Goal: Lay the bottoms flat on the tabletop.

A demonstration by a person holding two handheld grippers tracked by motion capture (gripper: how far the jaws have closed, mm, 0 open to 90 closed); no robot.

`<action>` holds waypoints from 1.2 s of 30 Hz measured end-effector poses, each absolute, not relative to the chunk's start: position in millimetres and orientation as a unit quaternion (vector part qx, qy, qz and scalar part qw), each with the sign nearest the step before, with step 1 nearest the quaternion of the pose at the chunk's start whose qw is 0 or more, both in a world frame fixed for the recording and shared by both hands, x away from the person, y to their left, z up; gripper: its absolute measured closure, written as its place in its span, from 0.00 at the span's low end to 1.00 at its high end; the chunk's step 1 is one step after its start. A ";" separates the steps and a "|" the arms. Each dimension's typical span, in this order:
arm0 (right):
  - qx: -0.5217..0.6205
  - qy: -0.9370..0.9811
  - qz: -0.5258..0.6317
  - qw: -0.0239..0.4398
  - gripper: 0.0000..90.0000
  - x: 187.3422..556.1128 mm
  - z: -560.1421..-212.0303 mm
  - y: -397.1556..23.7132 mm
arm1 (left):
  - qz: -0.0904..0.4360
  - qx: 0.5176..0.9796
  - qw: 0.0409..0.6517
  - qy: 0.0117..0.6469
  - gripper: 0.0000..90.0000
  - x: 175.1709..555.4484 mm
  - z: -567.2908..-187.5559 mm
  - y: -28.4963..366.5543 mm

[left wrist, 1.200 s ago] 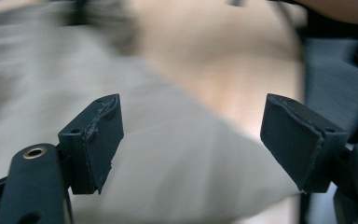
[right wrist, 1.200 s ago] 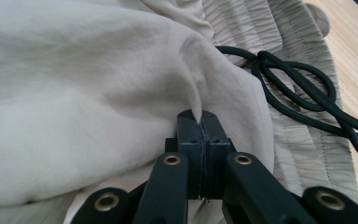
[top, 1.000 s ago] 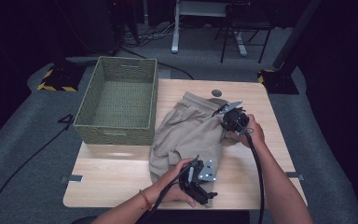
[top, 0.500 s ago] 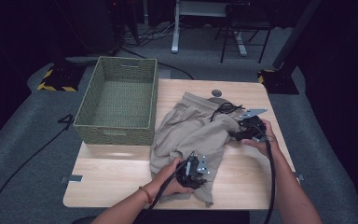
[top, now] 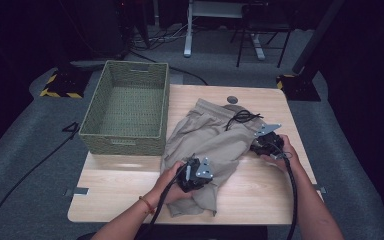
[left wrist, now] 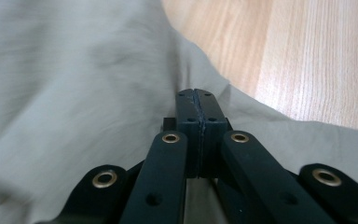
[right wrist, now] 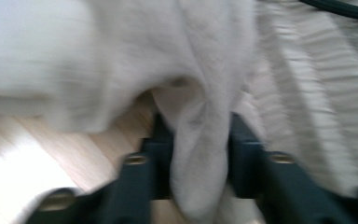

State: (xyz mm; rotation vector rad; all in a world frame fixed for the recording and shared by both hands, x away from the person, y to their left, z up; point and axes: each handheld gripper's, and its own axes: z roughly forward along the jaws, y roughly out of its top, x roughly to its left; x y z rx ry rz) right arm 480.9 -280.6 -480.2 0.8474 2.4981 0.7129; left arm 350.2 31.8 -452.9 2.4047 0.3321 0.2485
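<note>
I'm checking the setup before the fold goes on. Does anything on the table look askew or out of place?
The khaki shorts lie crumpled and skewed across the table, one leg bunched at the near edge. A black drawstring sprawls loose over the waistband. The woven basket sits square at the left. Nothing looks spilled or damaged.

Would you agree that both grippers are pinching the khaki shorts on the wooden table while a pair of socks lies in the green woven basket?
Not quite: the basket holds nothing, as the high view shows. The rest stands: the left gripper and the right gripper each pinch the khaki shorts on the wooden table.
</note>
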 end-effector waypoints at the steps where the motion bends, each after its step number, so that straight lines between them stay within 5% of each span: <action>1: 0.303 0.896 0.251 0.206 0.87 480.4 -478.9 -282.4 | 0.108 0.914 0.364 0.142 1.00 350.1 -444.4 43.2; 4: 0.298 0.898 0.248 0.209 0.94 475.4 -470.0 -288.2 | 0.125 0.902 0.383 0.154 1.00 349.7 -430.5 58.7; 14: 0.321 0.877 0.298 0.197 0.94 461.1 -417.2 -320.5 | 0.135 0.869 0.427 0.211 1.00 361.2 -400.3 96.4; 18: 0.354 0.860 0.287 0.232 0.86 466.7 -413.8 -321.0 | 0.144 0.885 0.388 0.214 1.00 369.5 -414.6 85.4; 22: 0.384 0.845 0.302 0.217 0.85 480.3 -424.5 -324.7 | 0.137 0.892 0.370 0.219 1.00 377.4 -429.9 78.5; 29: 0.465 0.801 0.327 0.185 0.62 501.8 -443.7 -347.2 | 0.124 0.899 0.358 0.218 1.00 376.6 -450.4 74.2; 31: 0.463 0.803 0.311 0.209 0.55 495.3 -441.8 -348.5 | 0.122 0.896 0.371 0.212 1.00 372.8 -449.3 75.2; 36: 0.428 0.806 0.316 0.258 0.57 476.0 -422.1 -340.9 | 0.116 0.887 0.413 0.171 1.00 351.4 -425.9 68.4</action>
